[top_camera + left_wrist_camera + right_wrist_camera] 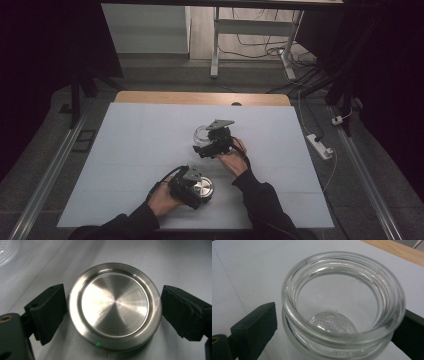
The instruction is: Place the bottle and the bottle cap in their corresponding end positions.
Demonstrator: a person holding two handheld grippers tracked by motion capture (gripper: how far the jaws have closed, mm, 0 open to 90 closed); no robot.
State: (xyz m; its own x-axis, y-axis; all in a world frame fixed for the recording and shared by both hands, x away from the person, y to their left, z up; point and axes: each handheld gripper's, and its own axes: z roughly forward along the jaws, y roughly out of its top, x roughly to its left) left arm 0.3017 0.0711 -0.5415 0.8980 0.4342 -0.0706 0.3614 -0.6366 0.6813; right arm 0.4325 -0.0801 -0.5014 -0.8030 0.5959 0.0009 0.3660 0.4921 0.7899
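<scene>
White table mat [125,165] | left gripper [110,312] spread around steel lid [113,306] near front edge | right gripper [332,327] seemingly loose beside glass jar [342,307] mid-mat | risk: withdrawing jaws clip jar, tipping it

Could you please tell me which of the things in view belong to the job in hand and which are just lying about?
In the job:
- metal lid, flat on the table between the left gripper jaws
- glass jar, open, between the right gripper jaws

Lying about:
- power strip on the floor
- loose cables by the desk legs
</scene>
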